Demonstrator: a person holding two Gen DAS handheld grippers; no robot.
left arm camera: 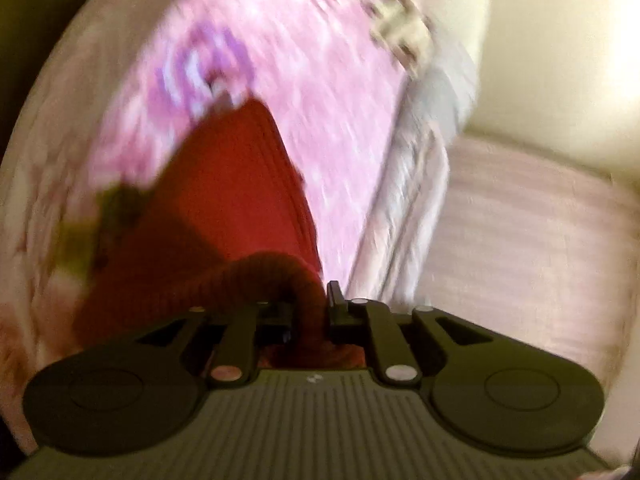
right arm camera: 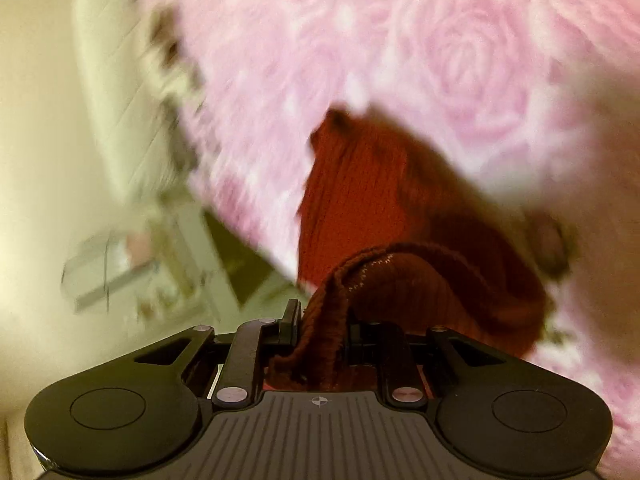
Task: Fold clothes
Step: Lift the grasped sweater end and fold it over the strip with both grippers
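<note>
In front of my left gripper (left arm camera: pixel 310 312), a red knit garment (left arm camera: pixel 224 200) hangs down over a pink flowered blanket (left arm camera: pixel 320 92). A bunched fold of it runs between my jaws, which are nearly together and clamped on it. A pale striped cover (left arm camera: pixel 520 220) lies to the right; everything past the gripper is smeared with blur.

From my right gripper (right arm camera: pixel 324 328), the same red knit garment (right arm camera: pixel 360 200) drapes across the pink flowered blanket (right arm camera: pixel 460 60). Its ribbed edge is pinched between my jaws, closed tight on the cloth. A cream wall (right arm camera: pixel 36 140) shows on the left.
</note>
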